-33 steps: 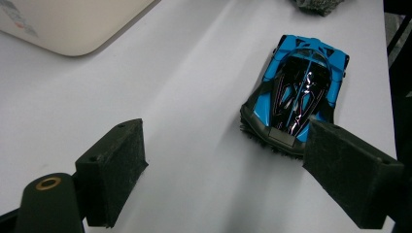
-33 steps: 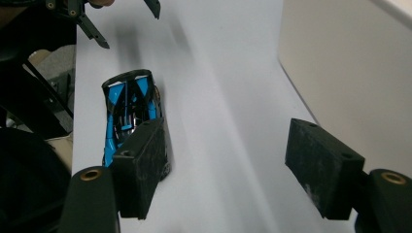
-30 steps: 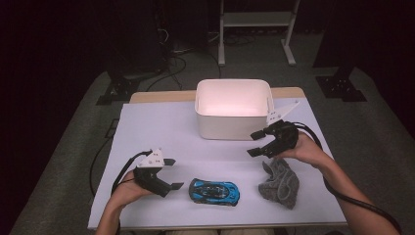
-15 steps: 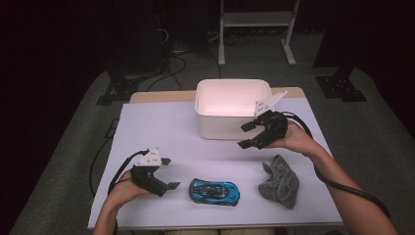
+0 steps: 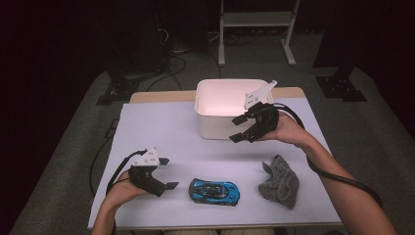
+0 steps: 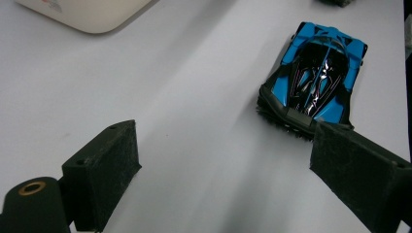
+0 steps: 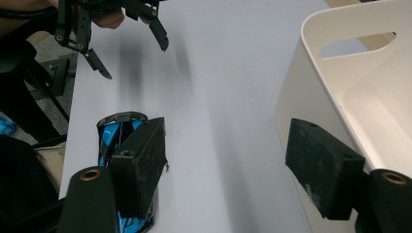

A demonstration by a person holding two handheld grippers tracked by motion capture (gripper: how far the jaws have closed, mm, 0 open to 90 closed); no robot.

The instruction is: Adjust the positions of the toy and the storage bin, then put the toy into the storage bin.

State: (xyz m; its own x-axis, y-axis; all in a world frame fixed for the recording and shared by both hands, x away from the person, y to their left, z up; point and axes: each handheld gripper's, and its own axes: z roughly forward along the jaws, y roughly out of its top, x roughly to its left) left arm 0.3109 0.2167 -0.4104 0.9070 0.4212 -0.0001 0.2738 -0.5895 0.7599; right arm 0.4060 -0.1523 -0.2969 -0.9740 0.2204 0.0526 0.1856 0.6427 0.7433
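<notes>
A blue toy car (image 5: 214, 191) lies near the front edge of the white table (image 5: 161, 127), and a crumpled grey cloth (image 5: 280, 182) lies to its right. My left gripper (image 5: 168, 173) rests open just left of the car, holding nothing. In the left gripper view the car (image 6: 316, 82) sits beyond my right jaw, outside the open gripper (image 6: 228, 170). My right gripper (image 5: 237, 129) hovers open and empty at the front wall of the white bin (image 5: 230, 105). In the right gripper view my open gripper (image 7: 228, 165) spans bare table, with the bin (image 7: 340, 82) to its right and the car (image 7: 111, 133) behind the left jaw.
The bin stands at the table's back middle and looks empty. The other hand's gripper (image 7: 131, 43) shows far off in the right gripper view. A metal stand (image 5: 254, 29) and cables lie on the dark floor behind the table.
My right gripper has moved left and up, from above the grey cloth to the bin's front wall, still open and empty. The cloth stays on the table. The left gripper has not moved.
</notes>
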